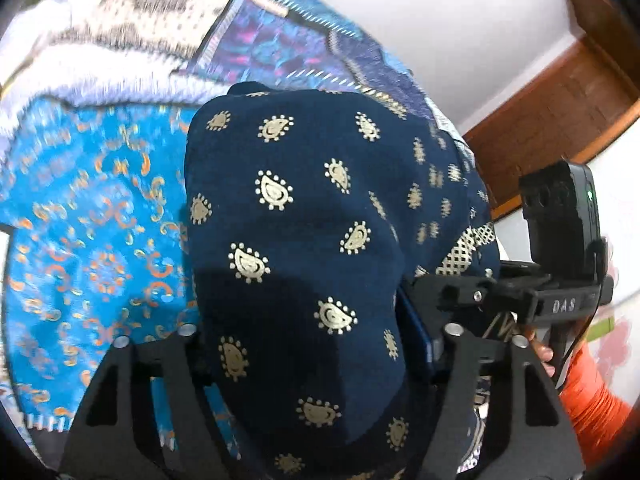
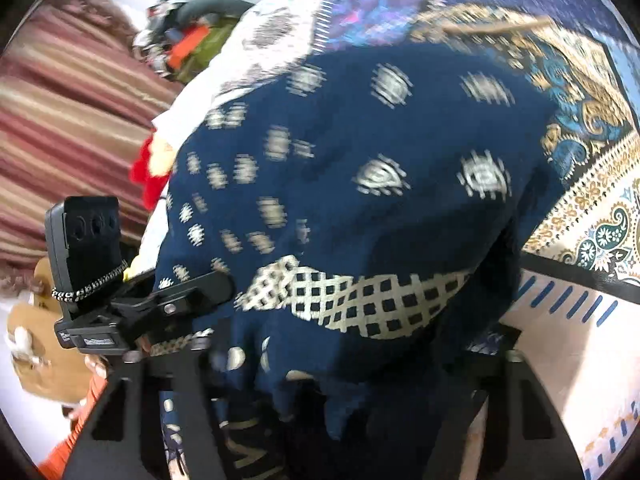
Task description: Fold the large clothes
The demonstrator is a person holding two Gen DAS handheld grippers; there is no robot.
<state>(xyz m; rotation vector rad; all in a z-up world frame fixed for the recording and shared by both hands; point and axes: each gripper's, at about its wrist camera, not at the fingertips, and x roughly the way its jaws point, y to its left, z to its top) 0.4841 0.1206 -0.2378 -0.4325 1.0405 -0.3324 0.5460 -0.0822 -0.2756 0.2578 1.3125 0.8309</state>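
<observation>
- Navy garment (image 1: 304, 220) w/ gold paisley print: bunched into a mound, fills centre of both views; lies over turquoise cloth (image 1: 92, 248) and against the patterned bedspread (image 2: 580, 128).
- Gold lattice border band (image 2: 360, 300) of the garment: runs across its lower part in right wrist view, also visible at garment's right edge in left wrist view.
- Left gripper (image 1: 320, 360): fabric drapes over and between its two black arms; fingertips hidden under cloth, so cannot tell whether pinching or spread.
- Right gripper (image 2: 316, 380): same condition; navy cloth covers the finger zone, tips not visible, state cannot be told.
- Each gripper appears in the other's view, pressed against the garment's side, camera block on top.
- Orange sleeve (image 1: 592, 392): at lower right of left view, person's fingers on the handle.
- White knit blanket (image 1: 120, 40): beyond the turquoise cloth, toward far edge.
- Striped maroon fabric (image 2: 68, 92): at left of right view; motion blur there.
</observation>
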